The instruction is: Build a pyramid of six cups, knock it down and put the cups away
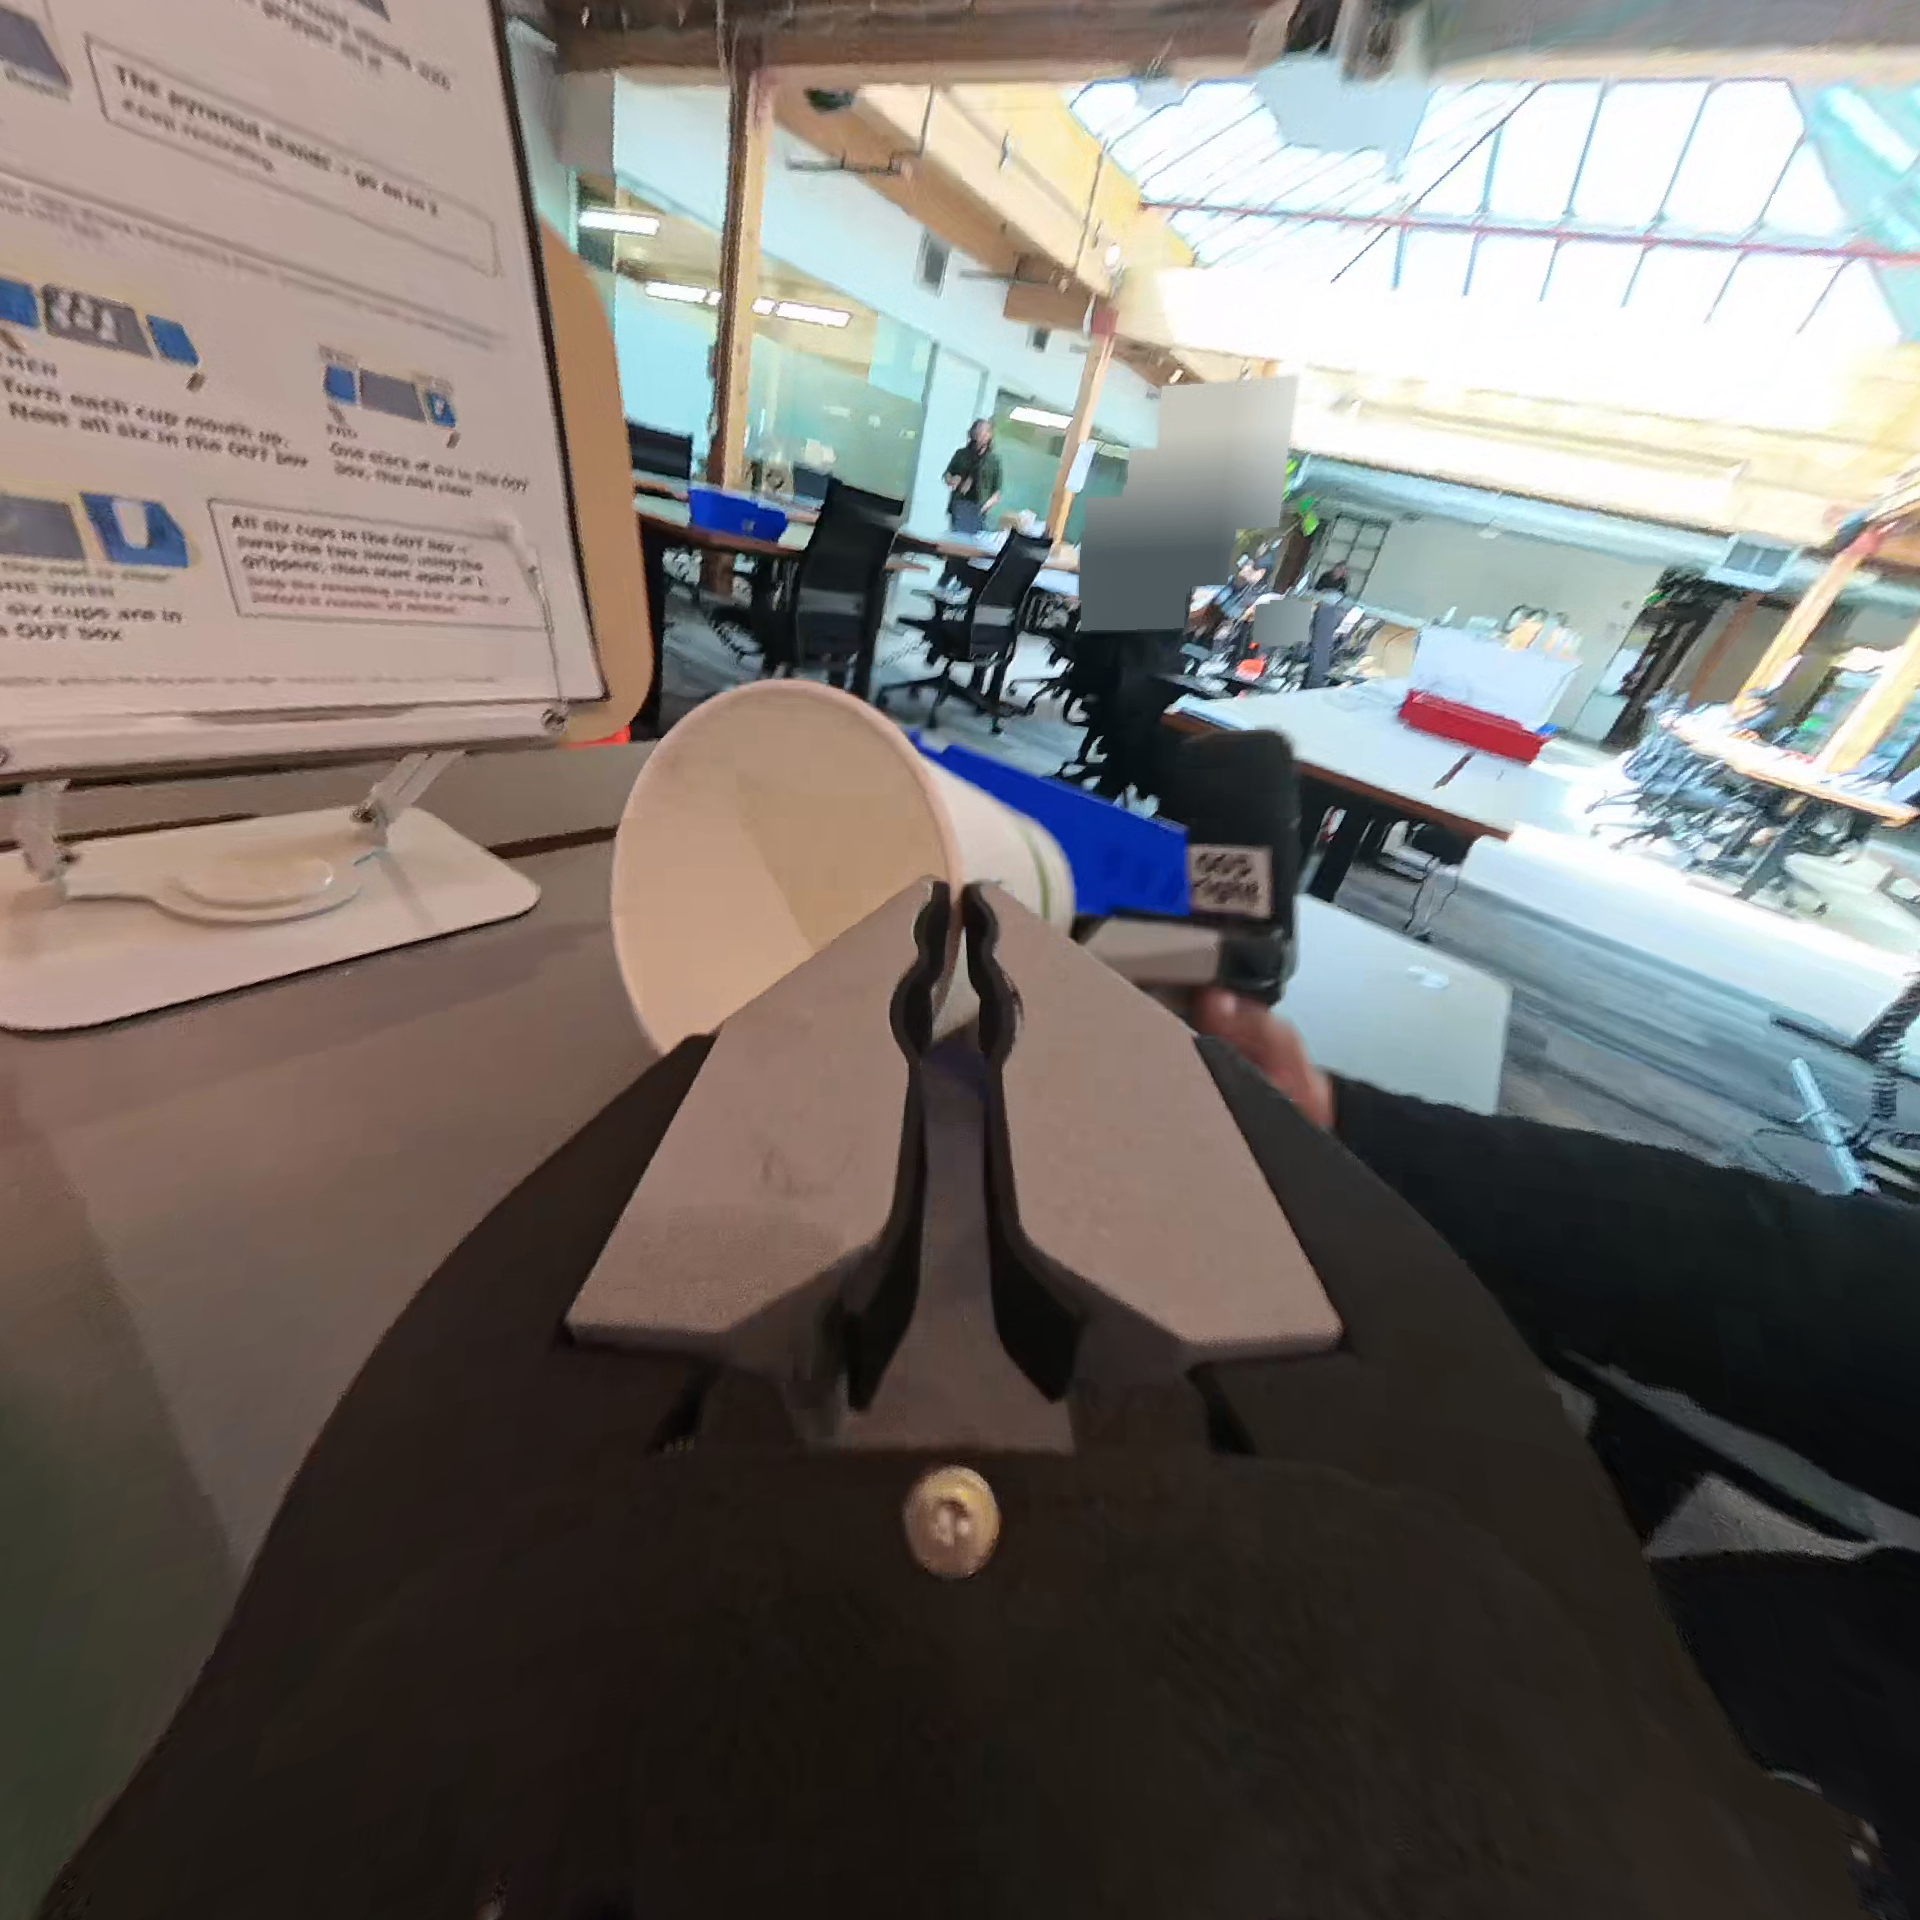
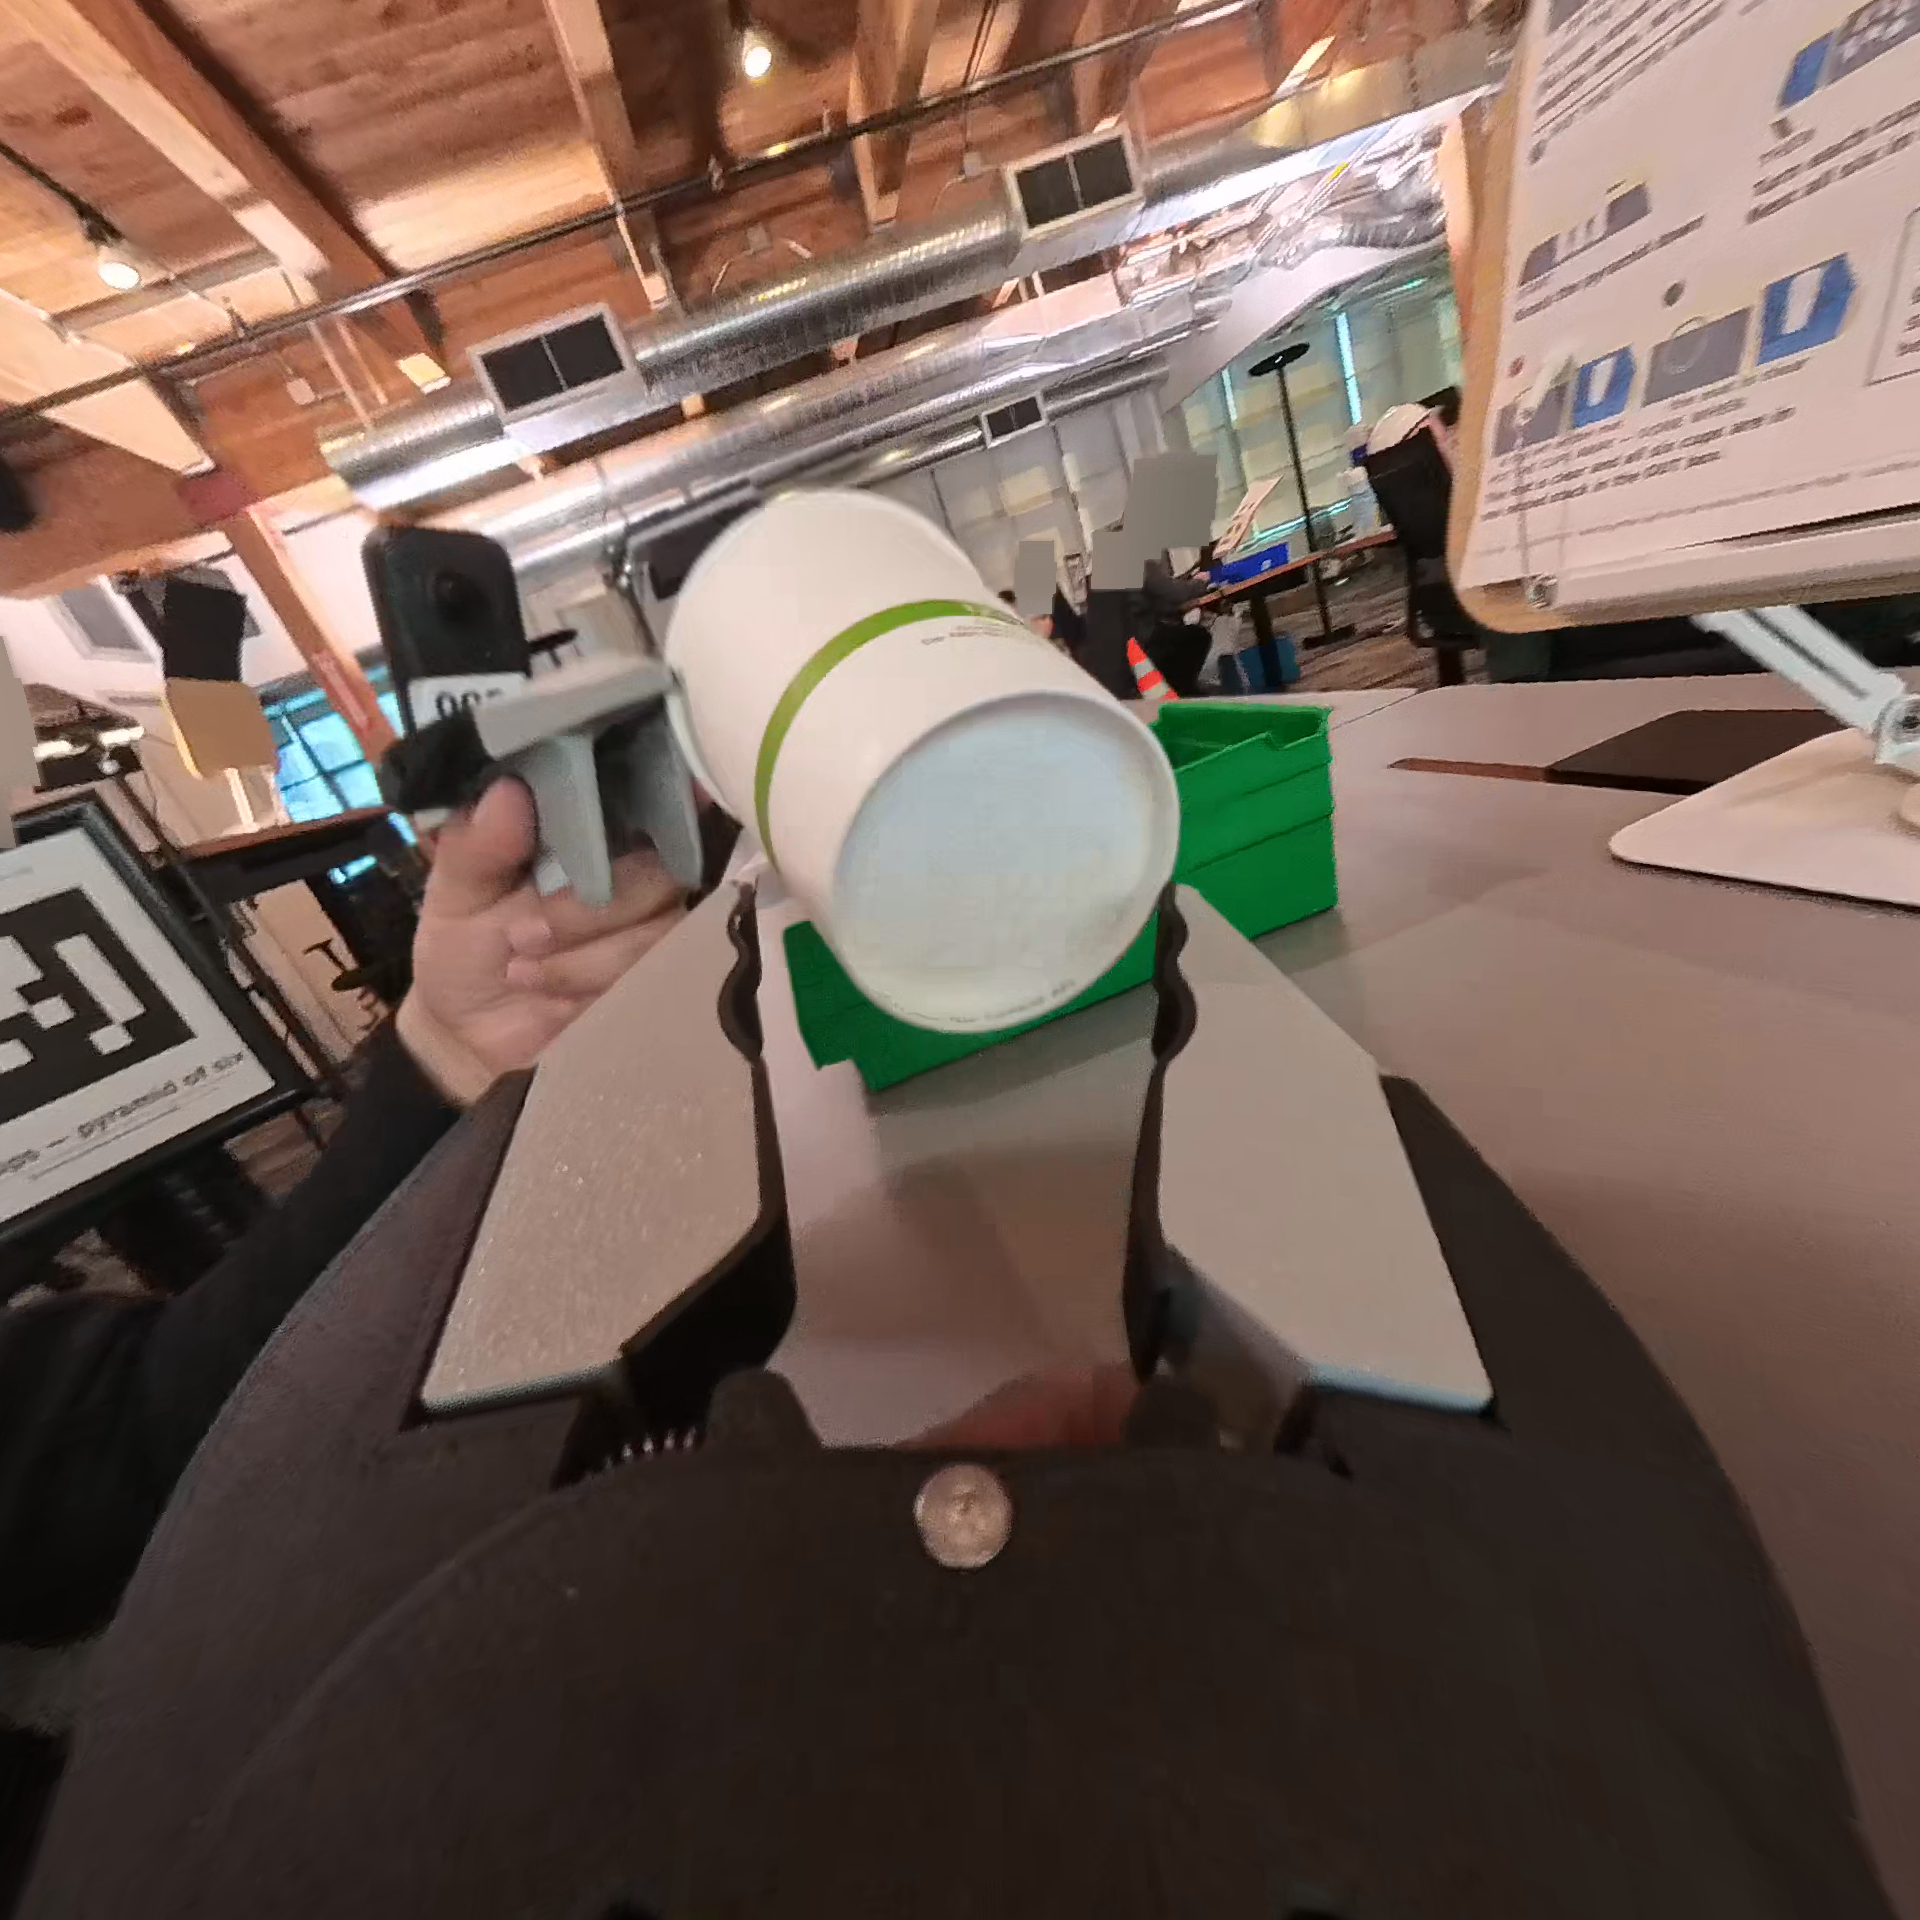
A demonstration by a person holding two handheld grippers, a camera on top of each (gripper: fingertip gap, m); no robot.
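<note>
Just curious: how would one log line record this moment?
left claw: shut on white paper cup rim | right claw: open, behind cup base | cup: sideways, airborne

Your left tongs pinch the rim of a cup lying sideways above the counter. Its base faces your right tongs, whose tips flank it. A bin sits behind the cup; the instruction stand stands left.

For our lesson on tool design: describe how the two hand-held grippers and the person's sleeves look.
Each hand-held gripper, left and right, has a rounded black body, a silver screw and two flat grey wedge fingers with wavy black inner pads. The sleeves are black.
</note>
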